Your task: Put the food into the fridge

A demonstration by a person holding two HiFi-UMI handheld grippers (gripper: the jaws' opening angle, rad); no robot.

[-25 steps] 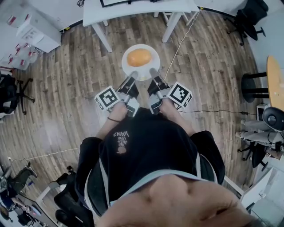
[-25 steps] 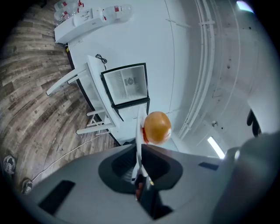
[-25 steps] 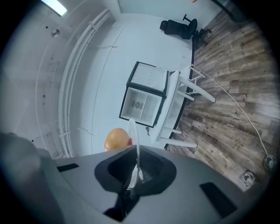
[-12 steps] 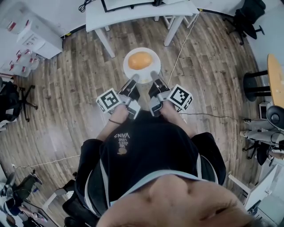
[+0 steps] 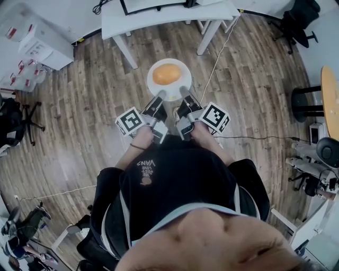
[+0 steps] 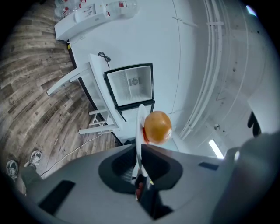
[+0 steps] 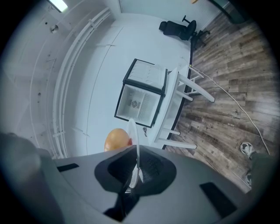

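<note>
Clamping plate [image 5: 183,83] rim, left gripper [image 5: 160,96], right gripper [image 5: 184,91] held level

Black T-shirt [image 5: 183,182] with small chest print [image 5: 144,170], dark band [image 5: 136,144] on left wrist.

The left gripper [image 5: 159,96] and right gripper [image 5: 184,92] are carrying the plate [image 5: 182,84] and its orange food [image 5: 166,74] forward over the wooden floor [image 5: 85,106]. The white tabletop [image 5: 159,15] ahead is drawing closer, its legs sliding lower in the head view.
</note>
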